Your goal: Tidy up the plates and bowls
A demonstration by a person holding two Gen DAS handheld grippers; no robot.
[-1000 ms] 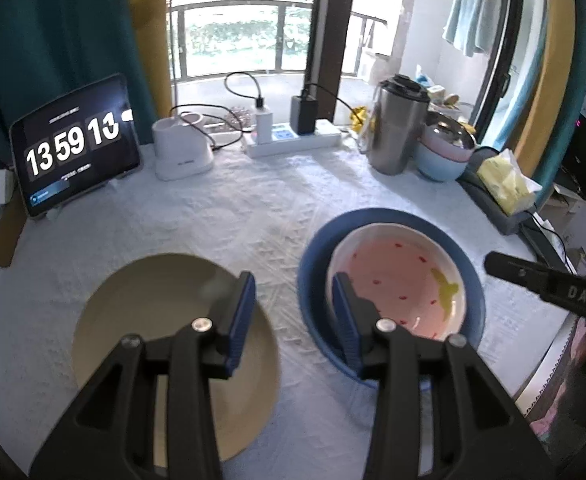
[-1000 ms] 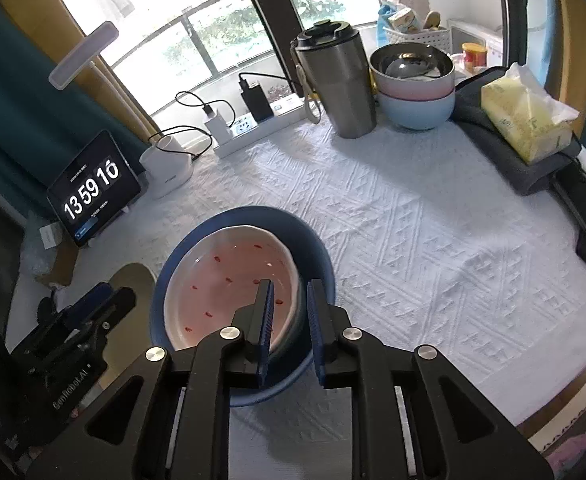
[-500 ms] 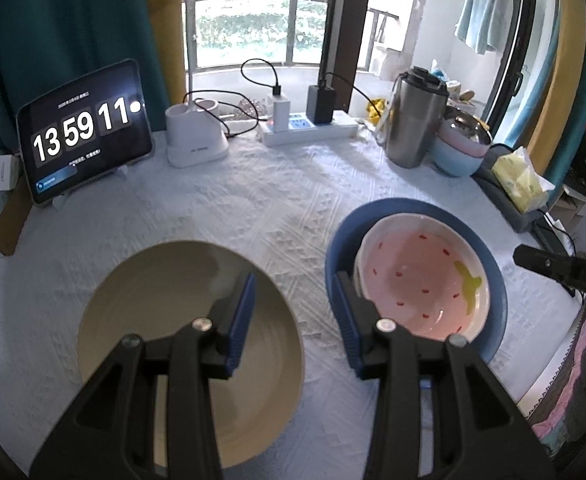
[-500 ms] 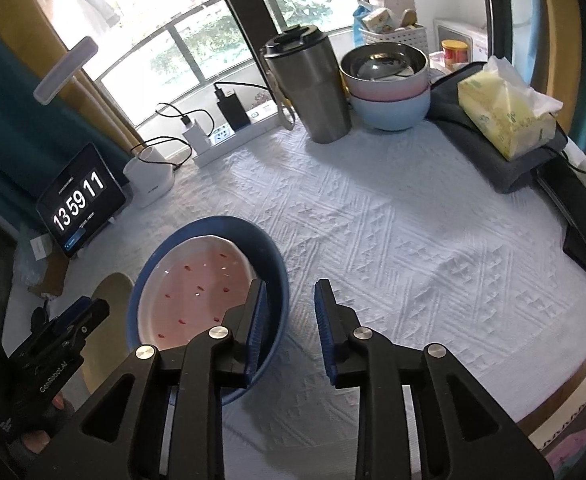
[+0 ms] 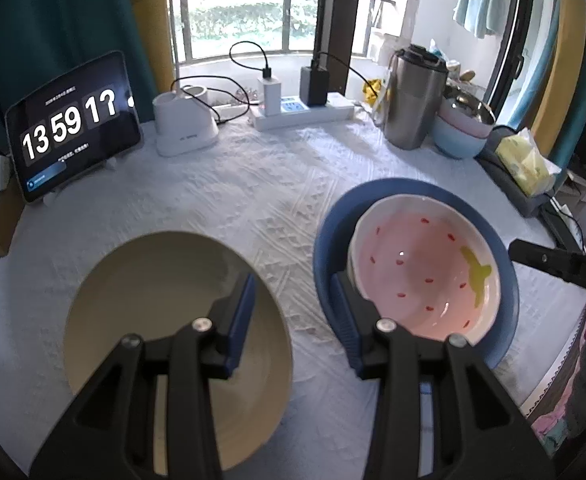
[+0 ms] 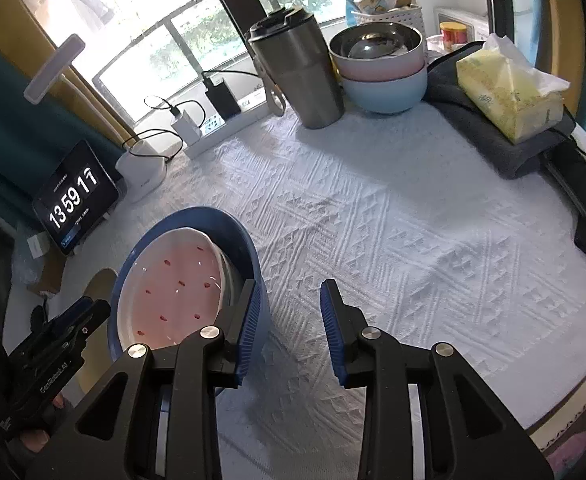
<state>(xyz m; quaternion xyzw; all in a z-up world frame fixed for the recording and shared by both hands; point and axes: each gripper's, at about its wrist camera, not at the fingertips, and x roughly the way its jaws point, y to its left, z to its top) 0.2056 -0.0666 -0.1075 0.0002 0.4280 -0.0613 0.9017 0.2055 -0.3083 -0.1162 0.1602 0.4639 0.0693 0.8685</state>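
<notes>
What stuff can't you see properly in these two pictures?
- Last digit on the tablet clock: blurred mid-change in both views.
- Beige plate: near part hidden by the left gripper in the left view; only a sliver in the right.
- Blue bowl: near rim hidden behind the opening, empty right gripper.
- Steel bowl's contents: just reflections.
</notes>
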